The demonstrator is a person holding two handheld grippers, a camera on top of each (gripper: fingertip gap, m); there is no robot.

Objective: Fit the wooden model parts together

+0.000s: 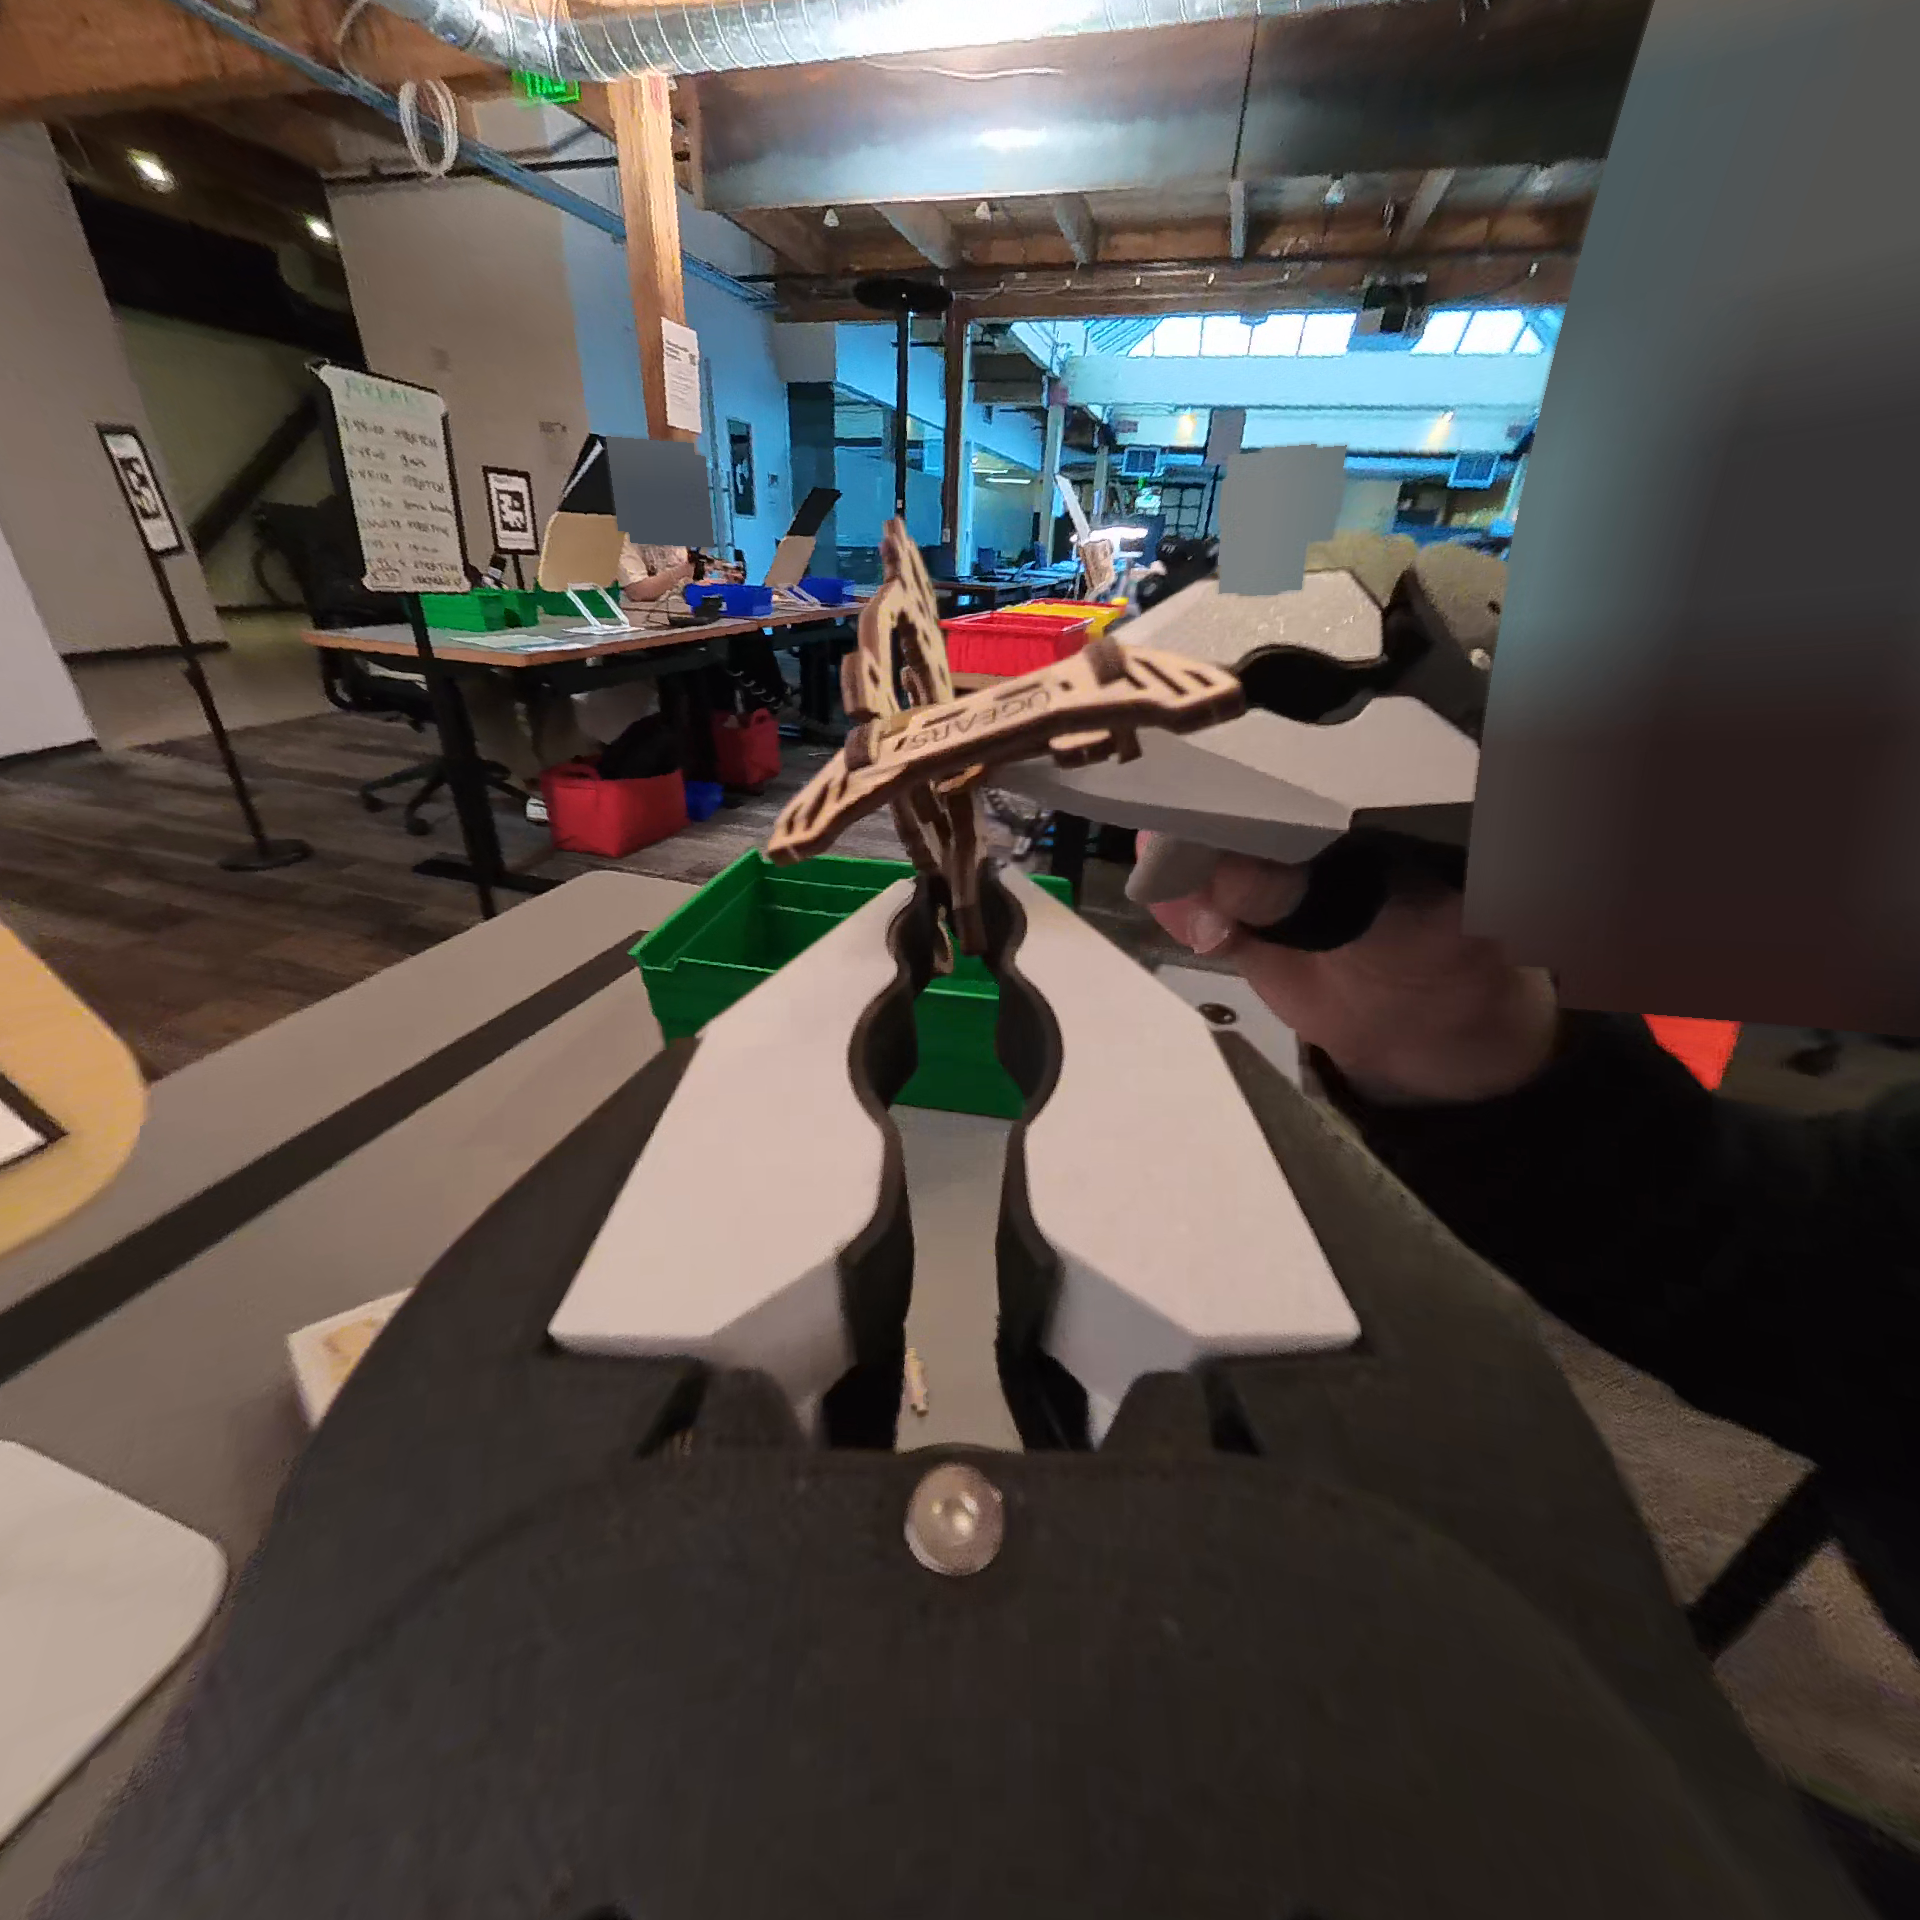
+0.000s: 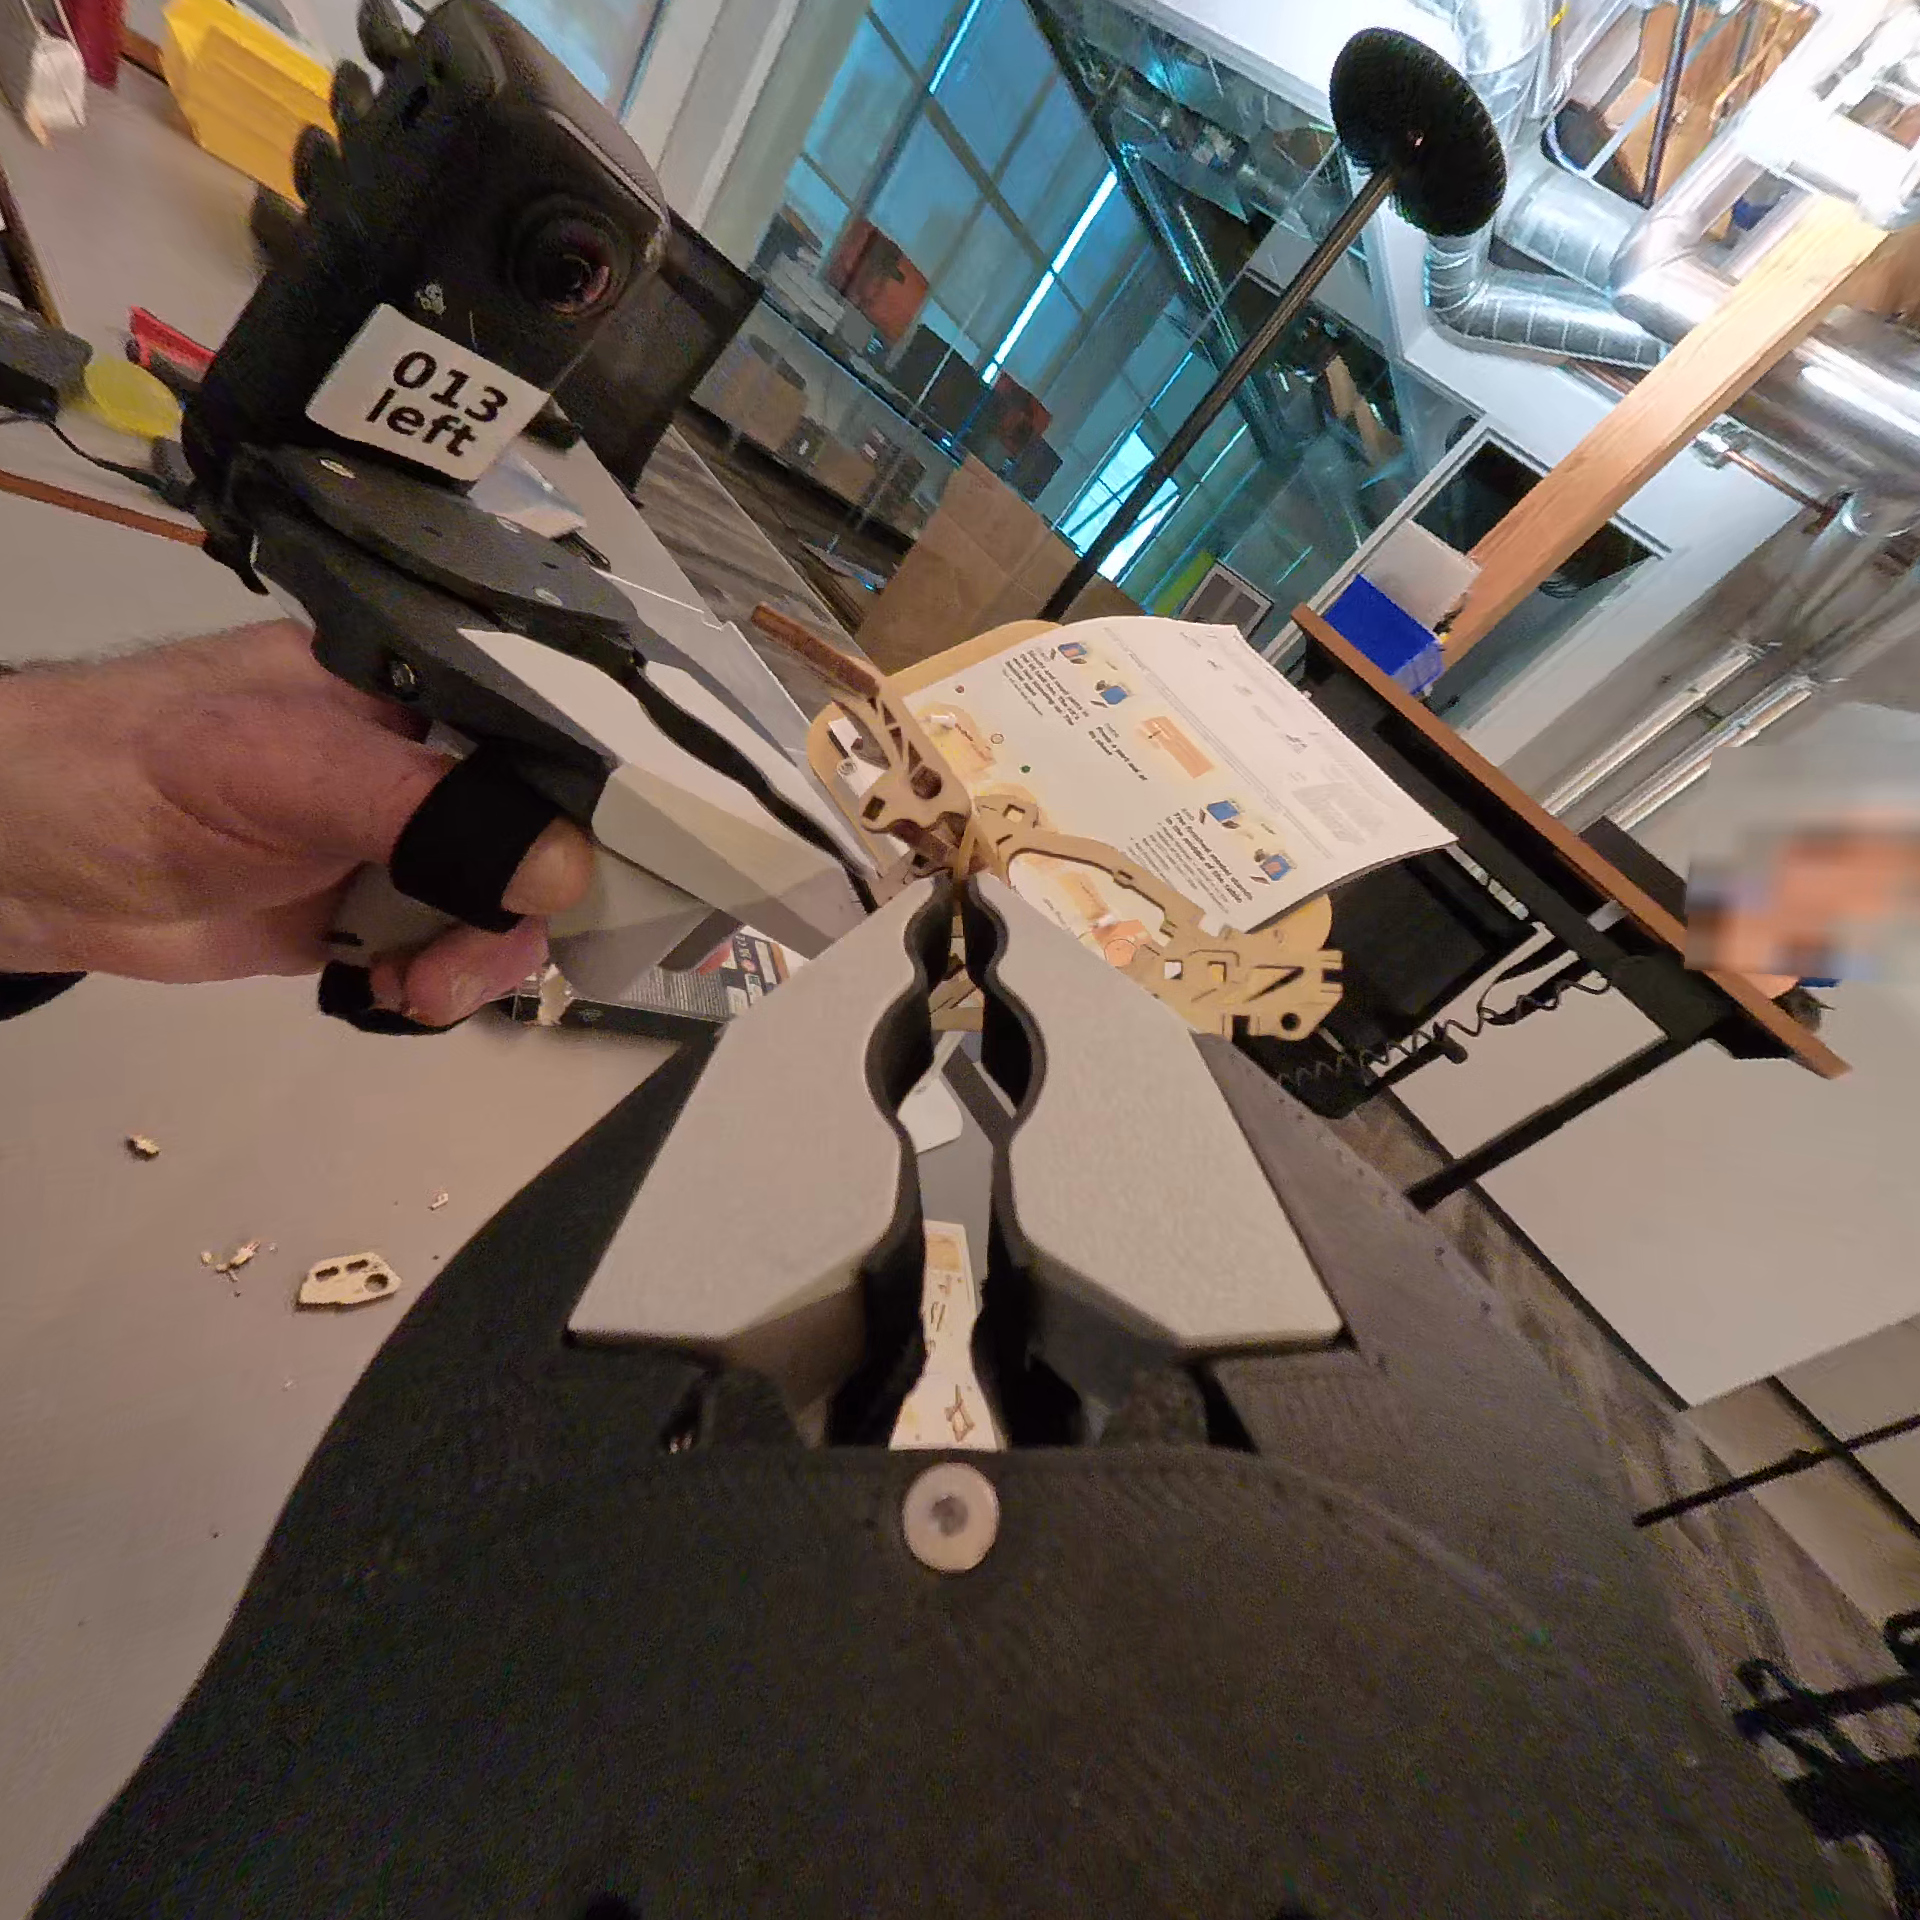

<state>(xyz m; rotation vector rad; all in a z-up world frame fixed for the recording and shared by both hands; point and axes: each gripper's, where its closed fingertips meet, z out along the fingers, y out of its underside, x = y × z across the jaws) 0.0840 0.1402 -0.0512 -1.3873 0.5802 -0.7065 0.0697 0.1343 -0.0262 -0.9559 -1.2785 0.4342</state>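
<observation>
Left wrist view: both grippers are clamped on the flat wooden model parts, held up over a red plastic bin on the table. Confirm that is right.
Not quite. In the left wrist view the bin directly below the flat wooden model parts is a green plastic bin, not red; red bins sit only on far tables. The rest holds: the left gripper and right gripper both have their jaws clamped on the parts.

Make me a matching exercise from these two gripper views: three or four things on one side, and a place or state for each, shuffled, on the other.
Things:
1. left gripper
2. right gripper
3. green bin
4. small cut-out wooden piece

Places or states:
A. lying loose on the grey table
B. shut on the upright wooden part
C. open-topped, on the table behind the left gripper's tips
D. shut on the long flat wooden part

Pairs: 1-B, 2-D, 3-C, 4-A
</observation>
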